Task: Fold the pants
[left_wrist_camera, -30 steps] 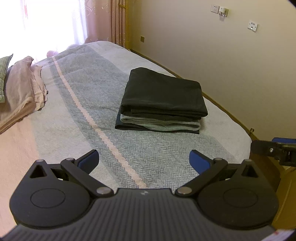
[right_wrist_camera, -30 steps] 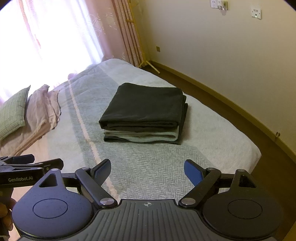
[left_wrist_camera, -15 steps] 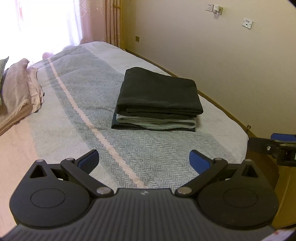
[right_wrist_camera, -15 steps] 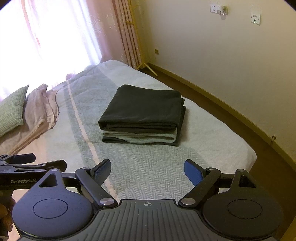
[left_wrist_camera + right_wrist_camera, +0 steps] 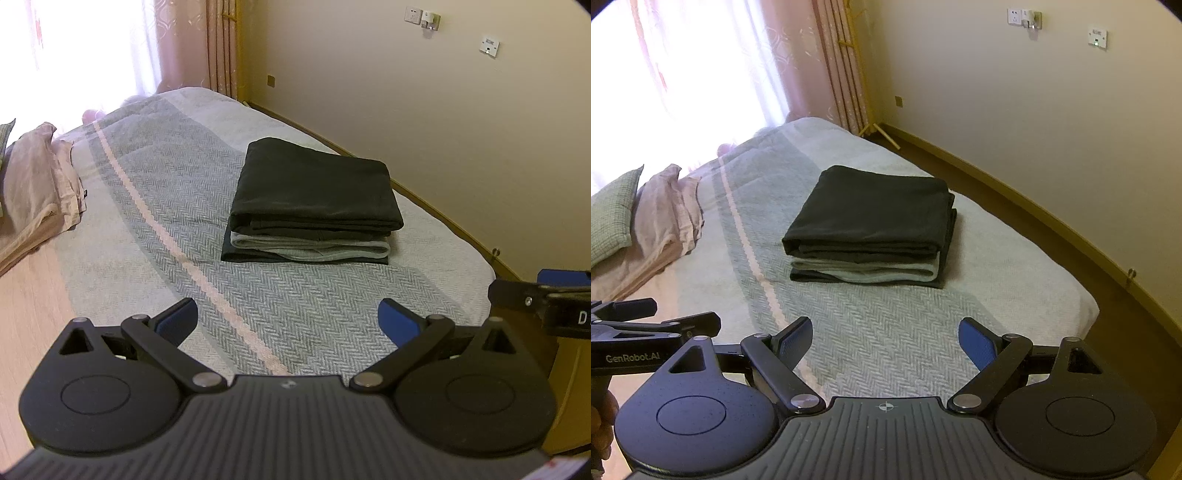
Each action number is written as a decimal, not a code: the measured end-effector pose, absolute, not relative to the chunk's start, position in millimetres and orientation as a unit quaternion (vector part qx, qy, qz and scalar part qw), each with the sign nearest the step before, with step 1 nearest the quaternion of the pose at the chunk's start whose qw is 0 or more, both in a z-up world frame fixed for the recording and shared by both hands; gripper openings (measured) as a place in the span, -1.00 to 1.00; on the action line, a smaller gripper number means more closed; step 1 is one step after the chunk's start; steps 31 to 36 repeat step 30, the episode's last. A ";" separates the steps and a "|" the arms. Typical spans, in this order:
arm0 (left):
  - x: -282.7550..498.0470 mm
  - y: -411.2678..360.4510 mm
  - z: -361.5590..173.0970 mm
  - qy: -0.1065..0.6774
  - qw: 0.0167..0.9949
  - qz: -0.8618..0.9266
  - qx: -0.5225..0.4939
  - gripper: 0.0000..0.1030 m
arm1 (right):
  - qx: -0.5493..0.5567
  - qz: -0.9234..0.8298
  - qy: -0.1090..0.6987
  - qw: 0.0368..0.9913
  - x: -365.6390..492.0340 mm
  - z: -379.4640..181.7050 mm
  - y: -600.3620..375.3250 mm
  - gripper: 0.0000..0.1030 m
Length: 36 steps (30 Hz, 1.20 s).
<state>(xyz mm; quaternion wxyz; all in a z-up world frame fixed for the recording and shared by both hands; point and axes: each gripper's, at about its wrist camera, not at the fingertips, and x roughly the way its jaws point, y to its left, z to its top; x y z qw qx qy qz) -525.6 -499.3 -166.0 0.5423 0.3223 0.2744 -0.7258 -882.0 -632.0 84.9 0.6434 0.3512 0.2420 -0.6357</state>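
Note:
A neat stack of folded pants (image 5: 314, 195) (image 5: 871, 218) lies on the bed, dark pairs at top and bottom with a light grey pair between. My left gripper (image 5: 288, 321) hovers open above the near bedspread, well short of the stack, with nothing between its blue pads. My right gripper (image 5: 884, 339) is likewise open and empty, held back from the stack. Each gripper shows at the edge of the other's view: the right one (image 5: 543, 299) and the left one (image 5: 653, 325).
The bed (image 5: 295, 314) has a grey herringbone cover with a pale stripe (image 5: 159, 225). Pink bedding (image 5: 37, 192) and a green pillow (image 5: 609, 218) lie at the left. A cream wall (image 5: 1052, 122) and wooden floor (image 5: 1015, 206) run along the right; curtains (image 5: 827, 62) hang behind.
Both grippers have drifted a little back and up from the stack, so the pants sit slightly farther away in both views. Both stayed open; the stack has not moved.

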 end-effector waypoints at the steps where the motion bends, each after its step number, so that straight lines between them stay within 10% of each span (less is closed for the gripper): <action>1: -525.6 -499.4 -166.2 0.274 0.543 -0.725 0.323 0.98 | 0.352 -0.635 0.242 0.643 -881.8 84.4 -631.9 0.62; 36: -524.3 -500.6 -167.3 0.270 0.533 -0.739 0.312 0.98 | 0.361 -0.636 0.246 0.636 -878.9 78.5 -636.4 0.62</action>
